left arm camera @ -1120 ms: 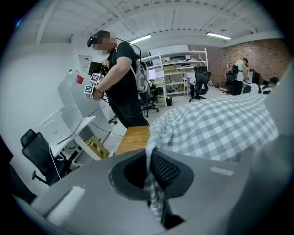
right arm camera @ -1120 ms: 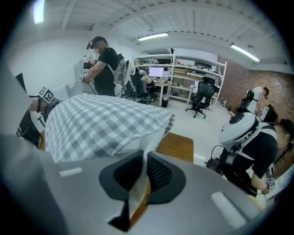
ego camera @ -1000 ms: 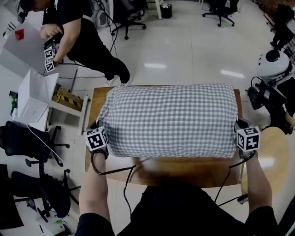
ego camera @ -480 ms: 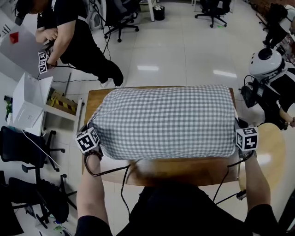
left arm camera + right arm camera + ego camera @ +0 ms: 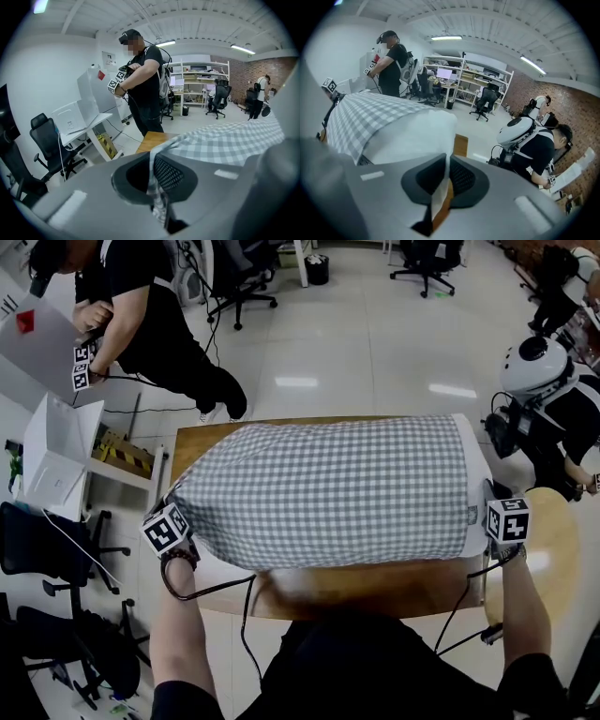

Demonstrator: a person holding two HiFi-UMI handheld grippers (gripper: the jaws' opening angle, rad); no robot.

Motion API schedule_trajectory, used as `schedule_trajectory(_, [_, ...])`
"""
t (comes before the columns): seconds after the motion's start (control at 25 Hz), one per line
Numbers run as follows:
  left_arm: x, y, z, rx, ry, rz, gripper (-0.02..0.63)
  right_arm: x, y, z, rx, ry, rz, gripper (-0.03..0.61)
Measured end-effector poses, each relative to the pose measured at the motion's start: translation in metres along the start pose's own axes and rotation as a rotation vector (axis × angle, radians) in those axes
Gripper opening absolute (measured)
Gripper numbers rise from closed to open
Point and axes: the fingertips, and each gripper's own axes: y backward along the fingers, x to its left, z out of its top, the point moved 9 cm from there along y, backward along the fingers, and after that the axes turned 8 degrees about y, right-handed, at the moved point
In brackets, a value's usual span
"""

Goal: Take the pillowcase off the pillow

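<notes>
A pillow in a grey-and-white checked pillowcase (image 5: 337, 488) lies across the wooden table (image 5: 375, 582). At its right end the white pillow (image 5: 474, 474) shows bare outside the case. My left gripper (image 5: 178, 510) is off the table's left edge, shut on the pillowcase's left corner, which is drawn to a point. In the left gripper view the checked cloth (image 5: 225, 145) runs down between the closed jaws of the left gripper (image 5: 157, 197). My right gripper (image 5: 487, 501) is shut on the pillow's white end; the right gripper view shows white fabric (image 5: 412, 136) pinched in the right gripper (image 5: 443, 187).
A person in black (image 5: 159, 324) stands at the back left beside white boxes (image 5: 56, 446). Office chairs (image 5: 47, 540) stand left of the table. Another person with a white helmet (image 5: 544, 381) is at the right, near a round wooden stool (image 5: 555, 549).
My left gripper has moved left and pulled the pillowcase with it. The case has slid along the pillow, and the white pillow end now shows at the right.
</notes>
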Motion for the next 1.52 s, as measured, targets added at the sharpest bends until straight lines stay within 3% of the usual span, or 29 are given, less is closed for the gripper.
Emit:
schedule_trajectory(0.88, [0.028,0.003,0.023,-0.003,0.022,0.034,0.006,-0.049,0.009,-0.014,0.082,-0.054,-0.114,0.015])
schedule_trajectory(1.16, [0.021,-0.005,0.018,0.018,-0.018,0.006,0.008,-0.041,-0.002,-0.017,0.070,-0.023,-0.072,0.021])
schedule_trajectory(1.36, [0.012,-0.014,0.011,0.036,-0.082,-0.005,0.010,-0.041,-0.005,-0.018,0.062,0.009,-0.129,0.026])
schedule_trajectory(1.44, [0.008,-0.015,0.013,0.031,-0.101,-0.012,0.044,-0.041,-0.004,-0.014,0.053,0.008,-0.143,0.026])
schedule_trajectory(1.52, [0.005,-0.014,0.016,0.026,-0.110,-0.014,0.122,-0.038,-0.003,-0.010,0.041,0.006,-0.143,0.028])
